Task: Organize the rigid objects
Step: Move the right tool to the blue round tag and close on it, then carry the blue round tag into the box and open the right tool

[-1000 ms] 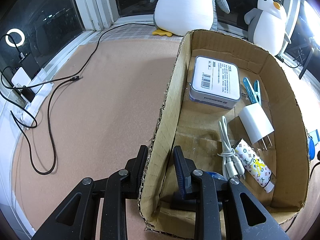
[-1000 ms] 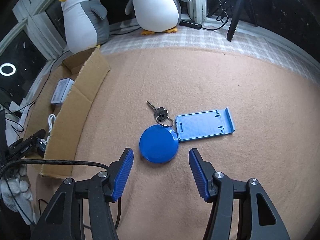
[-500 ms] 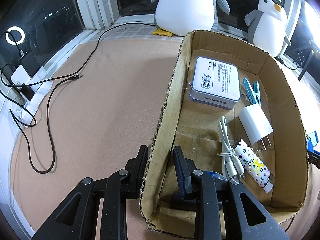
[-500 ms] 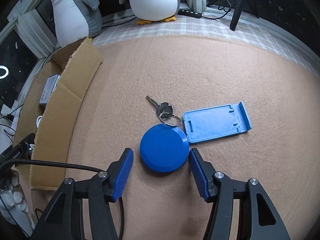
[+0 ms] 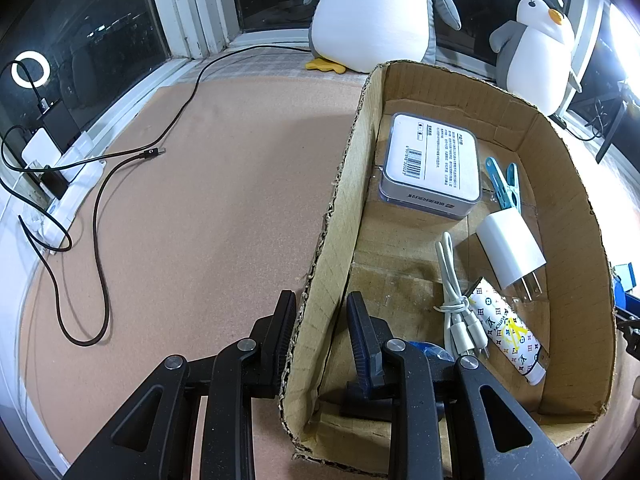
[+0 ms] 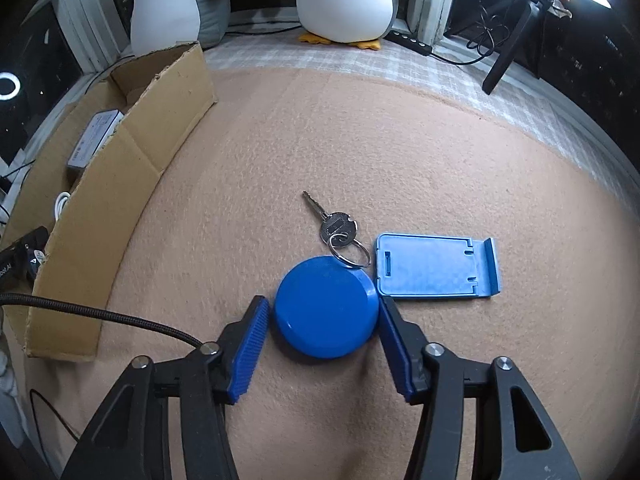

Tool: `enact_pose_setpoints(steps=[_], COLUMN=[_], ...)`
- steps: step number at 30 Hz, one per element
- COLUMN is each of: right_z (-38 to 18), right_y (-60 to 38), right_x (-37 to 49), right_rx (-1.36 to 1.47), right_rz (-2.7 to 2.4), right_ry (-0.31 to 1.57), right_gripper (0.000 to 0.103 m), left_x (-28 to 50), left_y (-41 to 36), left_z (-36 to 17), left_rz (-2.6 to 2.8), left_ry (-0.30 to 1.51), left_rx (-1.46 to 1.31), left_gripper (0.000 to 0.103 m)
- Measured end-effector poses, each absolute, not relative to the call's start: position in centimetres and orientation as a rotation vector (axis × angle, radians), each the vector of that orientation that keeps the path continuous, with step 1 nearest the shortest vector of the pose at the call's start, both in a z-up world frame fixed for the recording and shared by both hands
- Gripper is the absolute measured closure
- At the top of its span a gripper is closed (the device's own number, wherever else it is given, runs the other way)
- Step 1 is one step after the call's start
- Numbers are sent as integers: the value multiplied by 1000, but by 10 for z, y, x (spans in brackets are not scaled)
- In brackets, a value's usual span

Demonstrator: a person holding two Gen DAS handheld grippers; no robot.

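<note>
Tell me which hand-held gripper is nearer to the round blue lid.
The right hand-held gripper: its open fingers sit on either side of the round blue lid. The left hand-held gripper is at the cardboard box, straddling its side wall.

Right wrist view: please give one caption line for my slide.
Open right gripper straddles a blue disc beside key and stand.

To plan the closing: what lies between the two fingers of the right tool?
In the right wrist view, the round blue disc lies between them on the carpet.
</note>
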State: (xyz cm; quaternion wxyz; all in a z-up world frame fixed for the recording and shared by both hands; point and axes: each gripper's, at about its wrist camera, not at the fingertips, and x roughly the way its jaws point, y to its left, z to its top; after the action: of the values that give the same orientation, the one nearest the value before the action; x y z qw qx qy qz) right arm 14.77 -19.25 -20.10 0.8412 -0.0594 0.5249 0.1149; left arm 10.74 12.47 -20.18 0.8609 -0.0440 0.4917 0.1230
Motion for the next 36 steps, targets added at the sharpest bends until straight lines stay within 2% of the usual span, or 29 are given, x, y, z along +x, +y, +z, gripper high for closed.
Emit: enact_pose_setpoints(steps=[21, 36], right_z=[-181, -136], right_y=[-220, -164], right_x=[127, 133], right_rx=[-23, -99], right_rz=[287, 416], right_ry=[1073, 974], right_gripper=[57, 57], left_x=[107, 107], left_y=[125, 124], left_z=[-202, -202], left_rz=[260, 260], left_ry=[1026, 1025], left_rx=[-95, -95], left_gripper=[75, 75])
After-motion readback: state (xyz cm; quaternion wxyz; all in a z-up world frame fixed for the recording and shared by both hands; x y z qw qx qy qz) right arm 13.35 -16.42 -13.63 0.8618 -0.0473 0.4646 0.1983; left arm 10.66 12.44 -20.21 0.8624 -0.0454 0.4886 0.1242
